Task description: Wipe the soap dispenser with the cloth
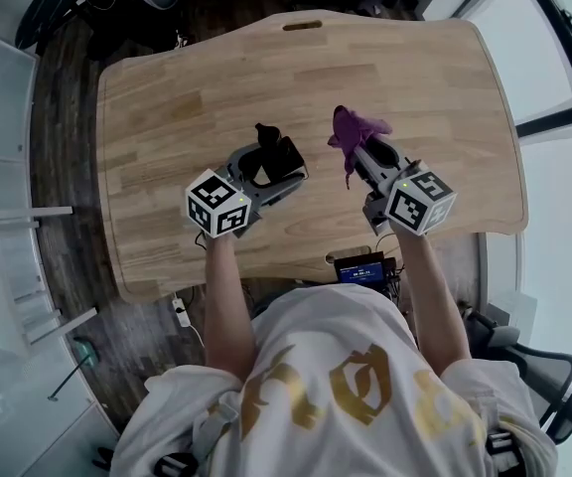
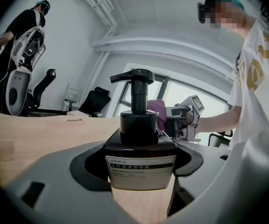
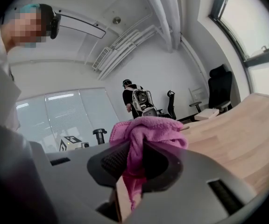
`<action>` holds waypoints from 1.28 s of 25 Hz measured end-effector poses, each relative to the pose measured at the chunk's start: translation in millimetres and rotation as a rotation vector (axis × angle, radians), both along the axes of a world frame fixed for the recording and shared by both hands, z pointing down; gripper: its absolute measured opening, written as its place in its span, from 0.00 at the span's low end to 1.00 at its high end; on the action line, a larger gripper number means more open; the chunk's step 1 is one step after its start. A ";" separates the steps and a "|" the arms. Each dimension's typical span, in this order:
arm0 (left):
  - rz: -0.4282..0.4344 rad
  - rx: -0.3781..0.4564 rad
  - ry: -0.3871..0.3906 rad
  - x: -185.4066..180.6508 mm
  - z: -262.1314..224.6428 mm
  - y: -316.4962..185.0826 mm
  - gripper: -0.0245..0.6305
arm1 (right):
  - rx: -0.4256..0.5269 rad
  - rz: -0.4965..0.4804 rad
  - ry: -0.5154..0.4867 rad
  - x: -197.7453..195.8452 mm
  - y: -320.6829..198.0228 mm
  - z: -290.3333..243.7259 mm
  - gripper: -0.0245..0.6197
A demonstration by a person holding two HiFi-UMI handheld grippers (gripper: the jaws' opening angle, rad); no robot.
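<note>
While left gripper [image 1: 267, 171] clamps soap dispenser [image 2: 141, 146], right gripper [image 1: 367, 153] pinches cloth [image 3: 147, 130]

Both forearms [image 1: 224, 296] reach forward — left gripper [image 1: 271, 163] and right gripper [image 1: 361, 149] side by side, each clamped tight.

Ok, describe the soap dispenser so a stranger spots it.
On the wooden table, look between the left gripper's fingers. The soap dispenser is a dark bottle with black pump and white label; the nearby cloth is pink.
</note>
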State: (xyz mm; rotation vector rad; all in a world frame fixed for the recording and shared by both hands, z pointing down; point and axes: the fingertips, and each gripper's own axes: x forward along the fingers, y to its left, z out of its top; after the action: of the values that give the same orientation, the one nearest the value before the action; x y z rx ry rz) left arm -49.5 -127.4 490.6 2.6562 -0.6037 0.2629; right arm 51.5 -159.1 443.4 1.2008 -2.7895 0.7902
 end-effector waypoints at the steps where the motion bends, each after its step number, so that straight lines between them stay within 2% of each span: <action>1: -0.005 -0.008 -0.014 0.7 6.7 -1.7 0.58 | -0.011 0.007 -0.016 1.9 0.4 2.3 0.15; 11: -0.017 -0.068 -0.078 12.8 63.1 -15.1 0.58 | -0.083 0.038 -0.012 15.1 -5.3 35.4 0.15; 17: -0.086 -0.124 -0.091 14.1 96.7 -25.1 0.58 | -0.133 0.042 0.008 21.6 -3.9 57.4 0.15; 21: -0.087 -0.135 -0.112 20.1 108.3 -31.8 0.58 | -0.175 0.056 0.007 29.0 -5.1 74.1 0.15; 28: -0.086 -0.128 -0.208 18.4 131.1 -38.1 0.58 | -0.209 0.051 0.006 30.6 -12.0 89.1 0.15; 32: -0.079 -0.129 -0.213 19.6 134.6 -38.9 0.58 | -0.211 0.058 0.000 30.2 -13.7 92.2 0.15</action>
State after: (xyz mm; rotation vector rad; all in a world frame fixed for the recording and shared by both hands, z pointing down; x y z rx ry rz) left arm -29.9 -166.3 625.2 2.4926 -0.7306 0.5482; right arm 81.7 -172.8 535.6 1.2479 -2.6006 1.0574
